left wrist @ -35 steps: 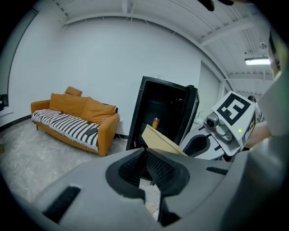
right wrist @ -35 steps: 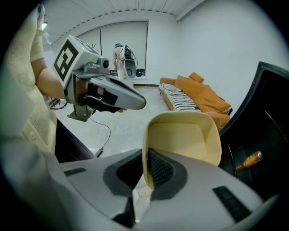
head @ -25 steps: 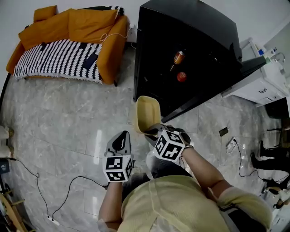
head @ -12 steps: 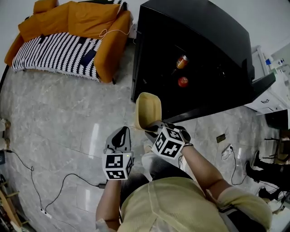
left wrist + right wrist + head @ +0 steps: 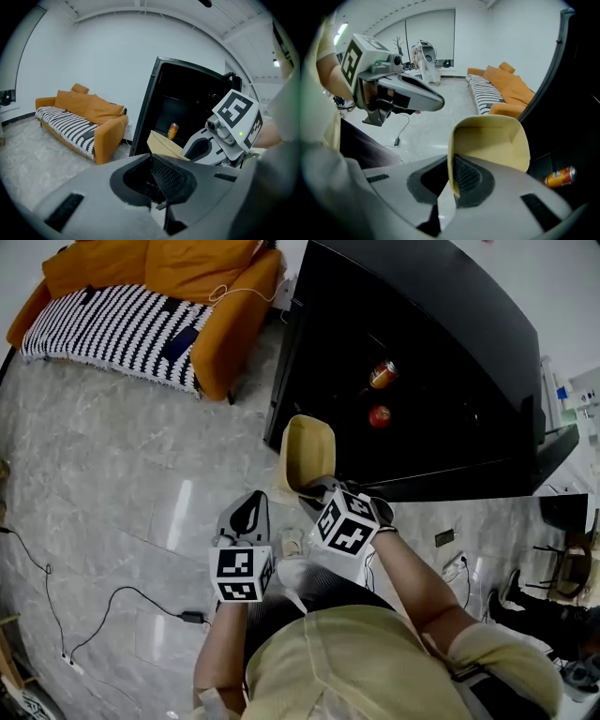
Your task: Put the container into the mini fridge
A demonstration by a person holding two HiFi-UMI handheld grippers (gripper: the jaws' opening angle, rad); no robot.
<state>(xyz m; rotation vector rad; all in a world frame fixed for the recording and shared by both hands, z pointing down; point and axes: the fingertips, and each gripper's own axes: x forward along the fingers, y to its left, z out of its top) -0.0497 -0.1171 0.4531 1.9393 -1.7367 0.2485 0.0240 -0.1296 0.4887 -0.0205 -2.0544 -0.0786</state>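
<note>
Container (image 5: 307,452) is tipped up on its side, right in front of the big black mini fridge (image 5: 422,334), which is open. Left of the fridge is an orange sofa (image 5: 187,277). The right gripper (image 5: 452,183) pinches the container's edge. The left gripper (image 5: 159,180) is farther from the fridge, its jaws together on nothing. A can (image 5: 382,374) sits inside the fridge.
</note>
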